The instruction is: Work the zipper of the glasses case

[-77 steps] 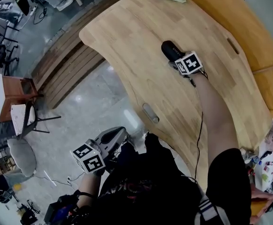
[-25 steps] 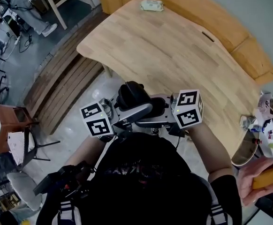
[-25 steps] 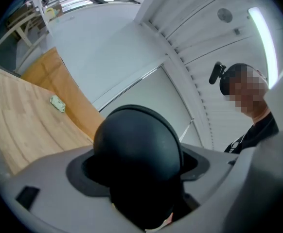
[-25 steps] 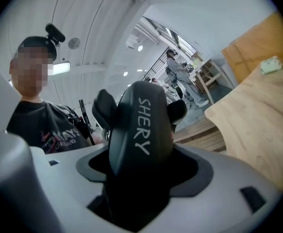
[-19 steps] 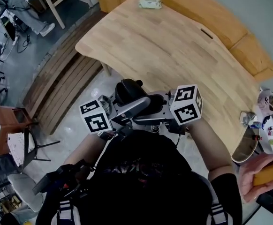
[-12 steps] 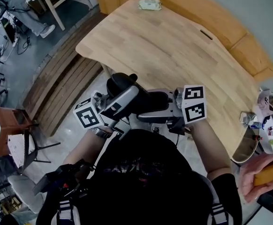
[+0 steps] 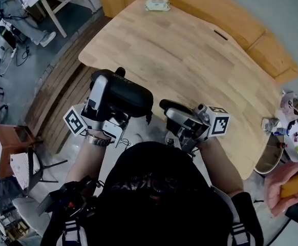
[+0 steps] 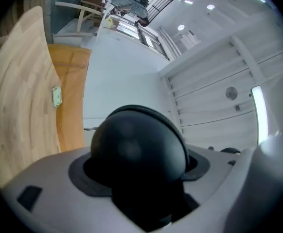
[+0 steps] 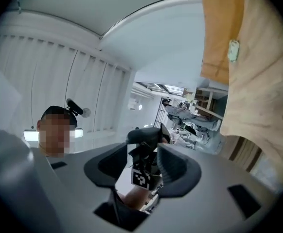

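The black glasses case (image 7: 126,94) is held up in the air in front of the person, off the near edge of the wooden table (image 7: 190,50). My left gripper (image 7: 105,99) is shut on it. In the left gripper view the rounded end of the case (image 8: 139,149) fills the space between the grey jaws. My right gripper (image 7: 165,106) is a short way to the right of the case, pointing at it without touching. Its jaws have just been closing and stand partly apart with nothing between them. In the right gripper view the case (image 9: 146,136) shows through the gap.
A pale pack of wipes (image 7: 156,4) lies at the table's far edge. Another person's hand (image 7: 292,186) holds an orange object at the lower right, near some clutter (image 7: 290,117). Wooden slats (image 7: 62,96) and a brown chair (image 7: 5,142) are on the floor to the left.
The left gripper has swung the case up and to the left and turned it. The right gripper has come off the case, moved right, and its jaws have narrowed.
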### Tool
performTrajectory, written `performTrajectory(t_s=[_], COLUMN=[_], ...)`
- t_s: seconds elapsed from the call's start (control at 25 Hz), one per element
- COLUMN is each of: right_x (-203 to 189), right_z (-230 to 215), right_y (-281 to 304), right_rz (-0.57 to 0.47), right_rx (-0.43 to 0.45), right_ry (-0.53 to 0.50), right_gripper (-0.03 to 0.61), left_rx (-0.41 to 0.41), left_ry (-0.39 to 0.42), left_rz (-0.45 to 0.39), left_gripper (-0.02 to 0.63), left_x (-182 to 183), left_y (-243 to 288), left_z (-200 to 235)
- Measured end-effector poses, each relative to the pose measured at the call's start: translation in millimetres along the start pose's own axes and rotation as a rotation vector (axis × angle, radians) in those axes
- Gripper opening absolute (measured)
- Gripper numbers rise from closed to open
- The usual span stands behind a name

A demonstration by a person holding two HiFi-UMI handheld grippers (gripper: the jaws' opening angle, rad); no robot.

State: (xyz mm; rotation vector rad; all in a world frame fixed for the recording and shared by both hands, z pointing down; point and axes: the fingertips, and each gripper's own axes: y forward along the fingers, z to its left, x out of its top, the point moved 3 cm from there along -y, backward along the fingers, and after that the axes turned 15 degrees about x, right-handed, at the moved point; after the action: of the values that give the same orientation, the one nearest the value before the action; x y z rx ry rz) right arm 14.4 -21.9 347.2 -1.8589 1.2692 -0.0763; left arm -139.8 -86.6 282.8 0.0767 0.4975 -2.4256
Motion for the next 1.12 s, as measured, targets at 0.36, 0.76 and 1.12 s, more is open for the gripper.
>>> performTrajectory(t_s=[0.36, 0.76, 1.12], right_x=[0, 1, 6], right_z=[-5, -5, -13], right_y=[23, 26, 23], right_rz=[-0.155, -0.209, -0.207], right_rx=[0.086, 0.120, 0.090], right_ry=[0.109, 0.162, 0.152], right_gripper=[0.163, 0.063, 0.021], left_rx=[-0.053, -0.020, 0.034], left_ry=[-0.051, -0.072, -0.034], left_rz=[0.030, 0.007, -0.028], left_gripper=[0.376, 0.376, 0.376], left_x=[-7, -6, -2], left_y=[9, 5, -1], left_z=[-8, 4, 13])
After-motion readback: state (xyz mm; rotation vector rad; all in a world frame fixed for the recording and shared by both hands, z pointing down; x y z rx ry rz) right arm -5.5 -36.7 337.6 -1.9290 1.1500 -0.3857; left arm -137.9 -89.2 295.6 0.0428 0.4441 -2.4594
